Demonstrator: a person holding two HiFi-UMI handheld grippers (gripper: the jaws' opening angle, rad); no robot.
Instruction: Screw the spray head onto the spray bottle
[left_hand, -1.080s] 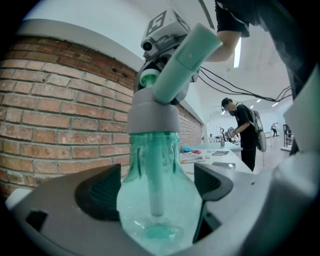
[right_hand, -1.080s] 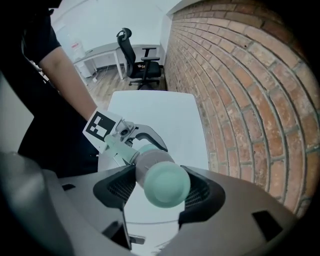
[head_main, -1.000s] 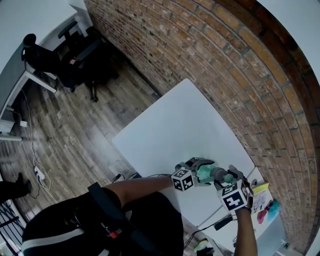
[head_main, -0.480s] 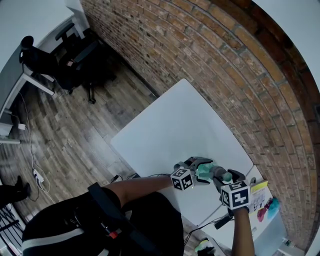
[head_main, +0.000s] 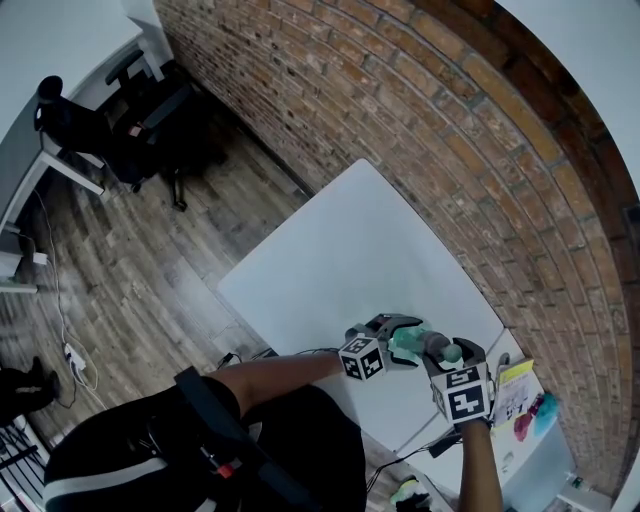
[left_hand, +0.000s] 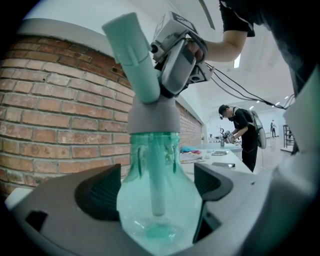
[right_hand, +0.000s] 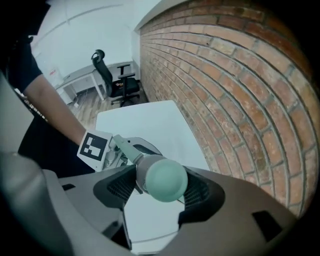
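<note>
Presently catalogued, task pieces first. Spray bottle (left_hand: 159, 210): translucent teal, upright at lower centre of the left gripper view, dip tube visible inside. Bulging body seated between the dark ribbed pads (left_hand: 97, 192) of the left gripper (head_main: 398, 330), pressed from both sides; jaws set wide and clamped on the body. Spray head (left_hand: 140, 75): teal lever slanting toward the upper left of that view, grey collar (left_hand: 154, 117) sitting on the bottle's neck, directly above the left jaws. Right gripper (left_hand: 170, 82): reaching down from upper centre of the same view, closed on the back of the spray head just above the collar. From the right gripper view: rounded teal top of the head at centre, lodged between the two pads and gripped by them; marker cube (right_hand: 94, 145) of the left gripper just beyond, toward the upper left. From the head view: both grippers meeting at lower right, bottle and head between them, over the near right corner of the white table (head_main: 340, 250). Surroundings: brick wall (head_main: 450, 130) along the upper right, wood-look floor (head_main: 150, 270) at left, black office chair (head_main: 150, 110) at upper left. Also noted: person in dark clothing (left_hand: 245, 132) standing at a long bench, right of the left gripper view.
</note>
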